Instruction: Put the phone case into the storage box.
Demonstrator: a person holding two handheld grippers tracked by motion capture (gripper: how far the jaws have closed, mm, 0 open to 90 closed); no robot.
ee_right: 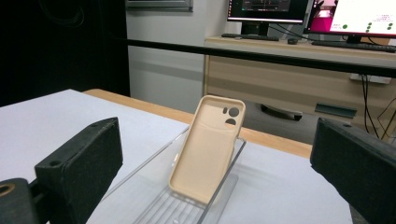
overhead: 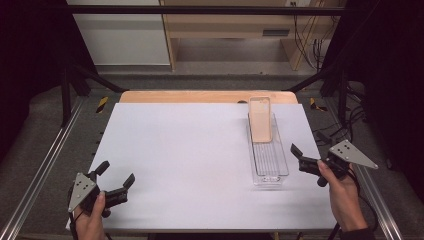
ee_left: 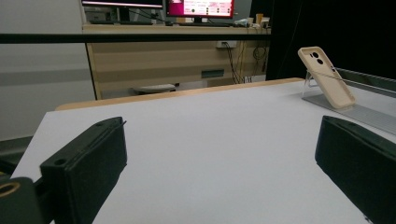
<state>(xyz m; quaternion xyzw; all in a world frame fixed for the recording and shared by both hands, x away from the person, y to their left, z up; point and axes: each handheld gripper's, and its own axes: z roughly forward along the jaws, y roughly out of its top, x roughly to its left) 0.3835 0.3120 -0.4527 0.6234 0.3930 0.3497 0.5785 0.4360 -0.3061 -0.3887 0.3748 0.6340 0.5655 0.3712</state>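
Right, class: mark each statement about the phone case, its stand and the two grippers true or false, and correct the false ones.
1. The beige phone case leans tilted on the clear acrylic stand. True.
2. The right gripper is shut on the phone case. False: it is open, apart from the case and beside the stand.
3. The left gripper is open over the near left part of the white table top. True.
4. The phone case lies flat on the table top. False: it is propped up on the stand.
5. The case's camera cut-outs are near its upper end. True.
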